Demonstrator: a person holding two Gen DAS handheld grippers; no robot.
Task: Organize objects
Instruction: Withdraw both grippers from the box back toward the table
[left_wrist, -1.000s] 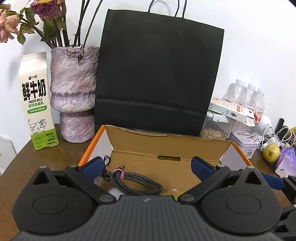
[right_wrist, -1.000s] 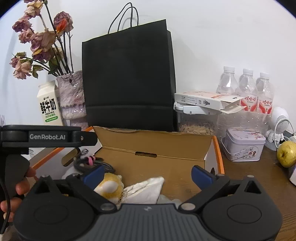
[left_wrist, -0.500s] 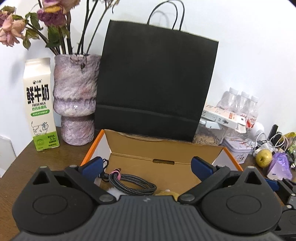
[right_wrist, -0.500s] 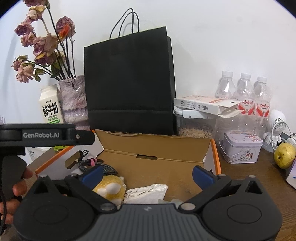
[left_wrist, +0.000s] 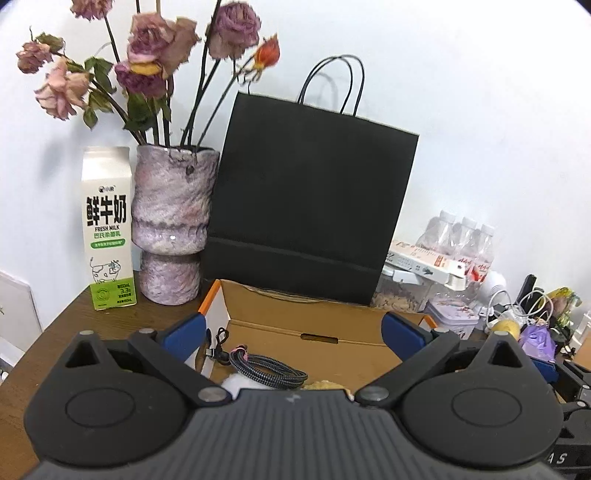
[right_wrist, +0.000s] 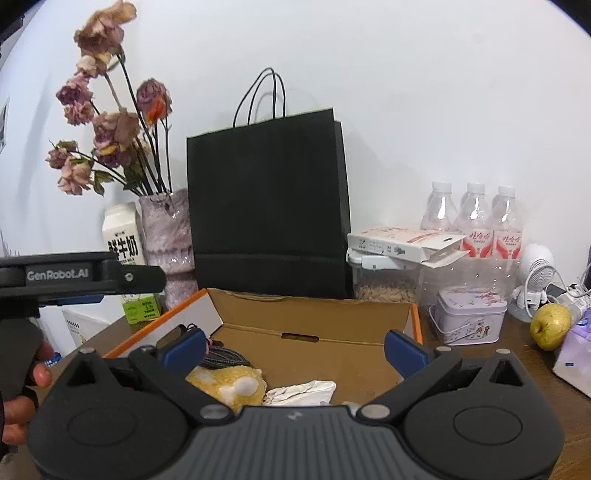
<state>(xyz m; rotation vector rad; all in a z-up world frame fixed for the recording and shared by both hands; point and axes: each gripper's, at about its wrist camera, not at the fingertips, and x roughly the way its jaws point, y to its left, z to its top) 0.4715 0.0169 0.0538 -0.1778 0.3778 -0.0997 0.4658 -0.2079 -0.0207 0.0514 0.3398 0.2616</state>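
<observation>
Lighting was bright and even; soft shadows fell on the wall (left_wrist: 480, 110). Fisheye bending and dark corners marked both views.

- A plain white wall (right_wrist: 406, 92) rises behind everything, evenly lit.
- A dark brown wooden table (left_wrist: 55, 332) stands against it.
- Objects cast soft shadows on the wall.

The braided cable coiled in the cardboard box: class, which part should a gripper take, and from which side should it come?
Probably the bundled middle of the braided cable, from above with the fingers across the strands. It lies flat on the floor of the cardboard box, whose walls block a sideways approach. The left gripper stands open above it.
</observation>
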